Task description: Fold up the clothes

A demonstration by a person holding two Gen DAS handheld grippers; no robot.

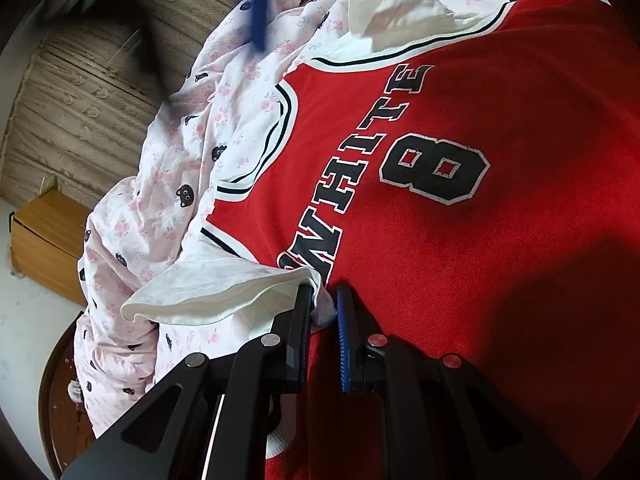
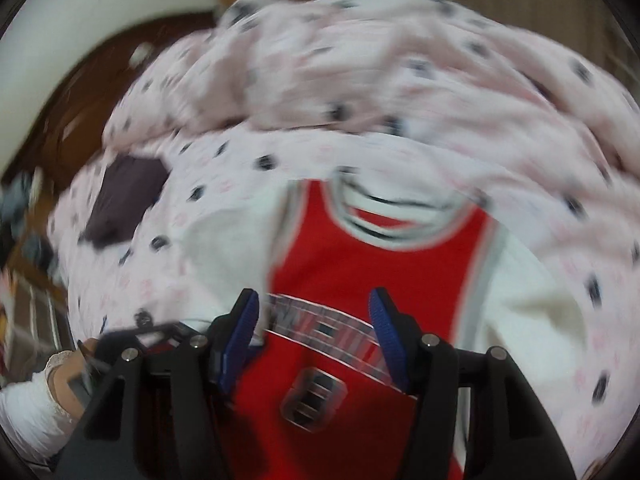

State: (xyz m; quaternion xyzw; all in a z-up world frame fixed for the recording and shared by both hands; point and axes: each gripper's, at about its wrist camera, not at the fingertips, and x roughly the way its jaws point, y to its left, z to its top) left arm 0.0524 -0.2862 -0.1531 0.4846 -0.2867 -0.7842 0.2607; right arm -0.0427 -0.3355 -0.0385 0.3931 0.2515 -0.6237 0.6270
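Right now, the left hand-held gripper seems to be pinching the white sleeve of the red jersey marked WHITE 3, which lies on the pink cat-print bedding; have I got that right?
Nearly: the number is 8, not 3. The left wrist view shows a black 8 beside WHITE on the red jersey. The rest holds: the left hand-held gripper pinches the white sleeve, and the jersey lies on the pink cat-print bedding.

One red jersey (image 1: 460, 240), one floral quilt (image 1: 168, 208), two tools.
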